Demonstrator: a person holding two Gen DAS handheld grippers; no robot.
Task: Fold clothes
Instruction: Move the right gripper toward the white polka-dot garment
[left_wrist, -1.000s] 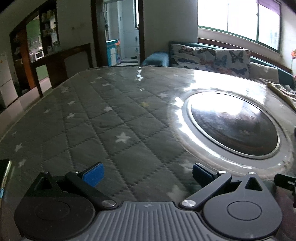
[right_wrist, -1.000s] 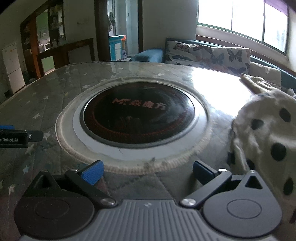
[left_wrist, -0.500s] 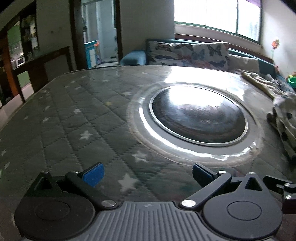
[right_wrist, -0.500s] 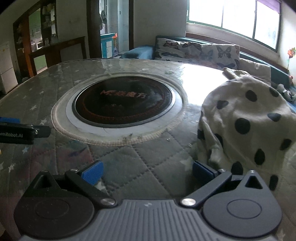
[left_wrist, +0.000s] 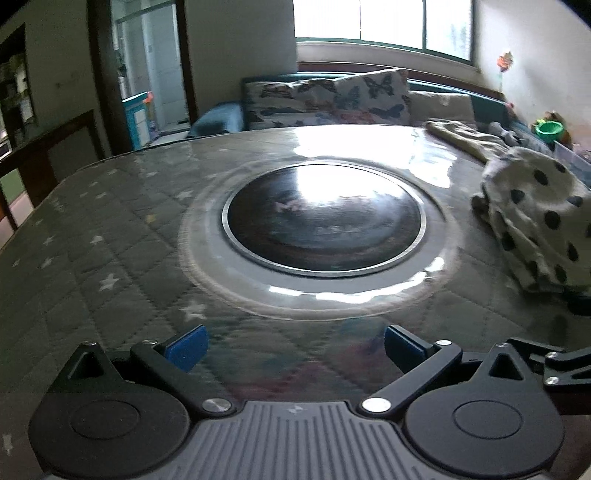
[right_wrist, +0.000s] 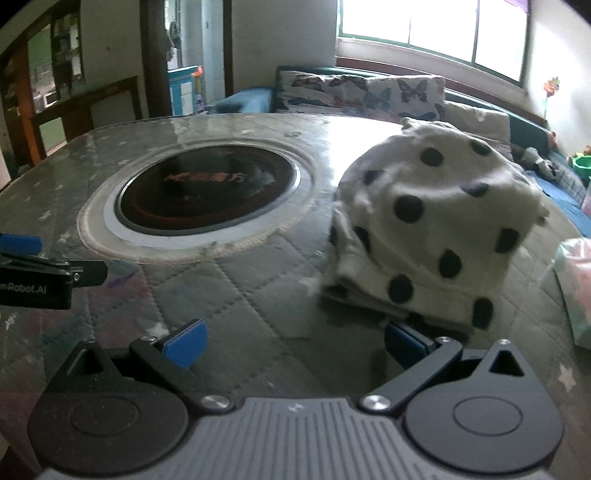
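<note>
A cream garment with black dots lies in a rumpled heap on the quilted grey table cover, right of the round dark glass plate. It also shows at the right edge of the left wrist view. My right gripper is open and empty, its right pad just short of the garment's near hem. My left gripper is open and empty over the table cover, in front of the glass plate. Its tip shows at the left of the right wrist view.
A beige cloth lies at the table's far right. A pale pink and green item sits right of the garment. A sofa with butterfly cushions stands behind the table. A dark wooden cabinet is at the left.
Both grippers have swung right. The dotted garment has come into the left wrist view and nearer the middle of the right wrist view, closer to the right gripper. Both stay open.
</note>
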